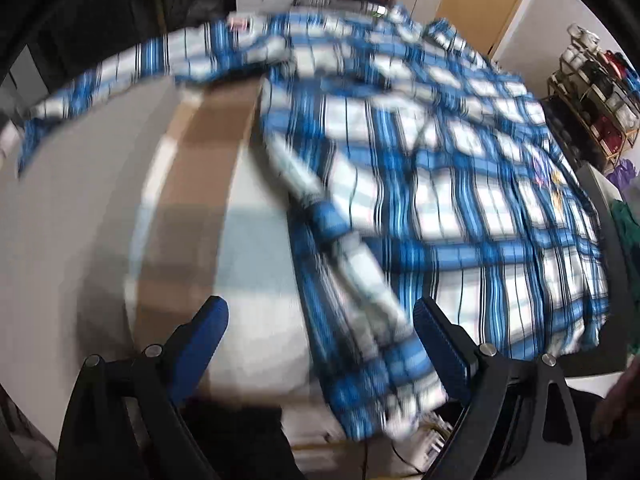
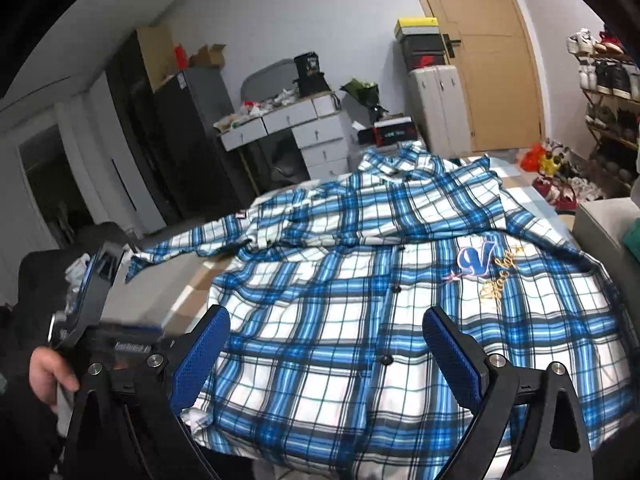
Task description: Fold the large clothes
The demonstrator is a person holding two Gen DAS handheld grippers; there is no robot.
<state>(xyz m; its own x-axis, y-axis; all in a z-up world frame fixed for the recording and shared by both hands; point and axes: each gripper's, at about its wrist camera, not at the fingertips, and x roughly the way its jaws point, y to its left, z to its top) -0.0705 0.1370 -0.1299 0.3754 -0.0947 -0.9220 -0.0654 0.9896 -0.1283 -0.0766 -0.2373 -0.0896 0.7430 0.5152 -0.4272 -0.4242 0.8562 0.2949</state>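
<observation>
Cluttered bedroom walls frame both views: a white chest of drawers (image 2: 316, 136), a dark cabinet (image 2: 188, 140), a wooden door (image 2: 488, 60), and a shoe rack (image 2: 612, 92) at the right edge.

From the right wrist, the right gripper (image 2: 326, 344) has its blue-padded jaws spread wide, with nothing pinched between them. Directly below and ahead of it lies the plaid shirt (image 2: 360, 280) — blue, white and black checks, front side up, its button placket running away from the camera between the two fingers. The hem end sits nearest the gripper; the collar lies at the far end, toward the drawers. One sleeve stretches out to the left across the grey surface (image 2: 160, 300). On the chest, right of the placket, is an embroidered blue letter "V" (image 2: 474, 260) with gold script under it, too small to read. Left of the gripper, a hand (image 2: 48, 376) grips the other handheld device, whose white lettering is blurred beyond reading.

From the left wrist, heavily motion-blurred, the left gripper (image 1: 320, 344) also stands with its jaws wide apart and empty. It hangs over the shirt's side edge (image 1: 360, 320) — cloth fills the right half of the gap, while the left finger is over bare surface (image 1: 80, 200) with a brown band across it. The long sleeve (image 1: 140, 60) runs across the top left of this view.
</observation>
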